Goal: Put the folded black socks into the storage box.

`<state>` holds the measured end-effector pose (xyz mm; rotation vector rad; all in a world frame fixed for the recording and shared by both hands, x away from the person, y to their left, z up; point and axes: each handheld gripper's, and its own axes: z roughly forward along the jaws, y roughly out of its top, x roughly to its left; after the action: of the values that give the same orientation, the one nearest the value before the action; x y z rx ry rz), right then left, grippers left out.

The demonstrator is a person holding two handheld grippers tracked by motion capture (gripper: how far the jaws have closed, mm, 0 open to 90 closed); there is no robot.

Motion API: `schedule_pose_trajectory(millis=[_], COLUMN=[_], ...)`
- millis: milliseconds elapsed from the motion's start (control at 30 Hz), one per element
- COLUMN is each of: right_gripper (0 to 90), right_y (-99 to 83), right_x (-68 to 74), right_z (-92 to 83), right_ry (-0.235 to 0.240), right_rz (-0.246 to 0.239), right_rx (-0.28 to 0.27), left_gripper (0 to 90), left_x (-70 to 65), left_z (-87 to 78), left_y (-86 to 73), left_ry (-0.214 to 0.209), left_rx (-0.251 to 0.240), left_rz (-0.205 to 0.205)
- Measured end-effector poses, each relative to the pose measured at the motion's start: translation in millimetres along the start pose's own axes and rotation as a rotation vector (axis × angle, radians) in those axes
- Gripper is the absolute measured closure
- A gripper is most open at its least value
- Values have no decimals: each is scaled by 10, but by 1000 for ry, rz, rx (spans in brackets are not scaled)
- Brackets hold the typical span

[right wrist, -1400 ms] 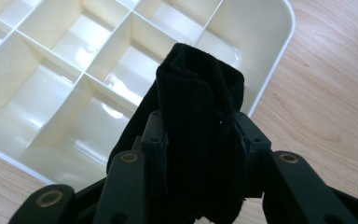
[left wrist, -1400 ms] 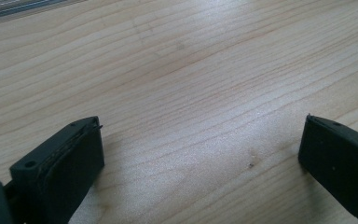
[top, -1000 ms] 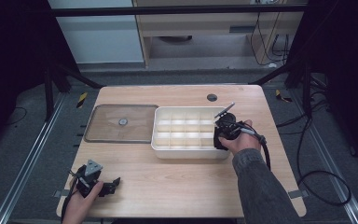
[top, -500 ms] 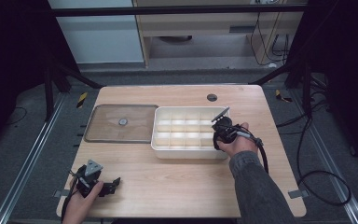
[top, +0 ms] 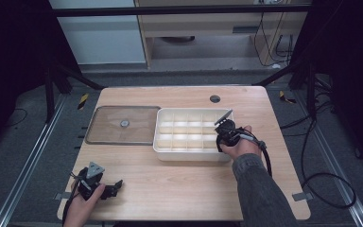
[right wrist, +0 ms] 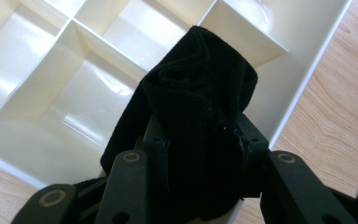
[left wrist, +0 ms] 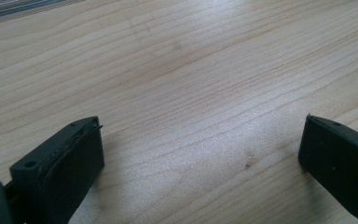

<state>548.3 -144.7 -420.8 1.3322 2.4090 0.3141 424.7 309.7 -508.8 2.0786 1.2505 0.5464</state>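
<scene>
hidden: the folded black cloth point(right wrist: 198, 121) covers the right gripper's point(top: 225, 132) jaw tips.
right hand pose: it reaches over the right end of the white divided tray point(top: 189, 153).
cloth: clamped between the jaws, above the tray compartments.
left gripper point(top: 99, 183): near left on the table point(top: 179, 189), jaws wide apart, holding nothing.
far left: a clear lid point(top: 123, 125) lies flat.
</scene>
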Motion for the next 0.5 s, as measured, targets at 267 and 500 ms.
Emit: schedule_pose_trajectory(millis=[267,500], right_gripper=[628,601], right_y=[9,6], right_x=[-49,-74], right_z=[-4,-25], right_ry=[17,31], right_rz=[6,21], right_rx=[-15,-25], left_gripper=[0,0], left_x=[-1,-1], left_z=[0,0], left_y=[0,0], left_ry=[0,0], left_rx=[-1,0], left_rz=[0,0])
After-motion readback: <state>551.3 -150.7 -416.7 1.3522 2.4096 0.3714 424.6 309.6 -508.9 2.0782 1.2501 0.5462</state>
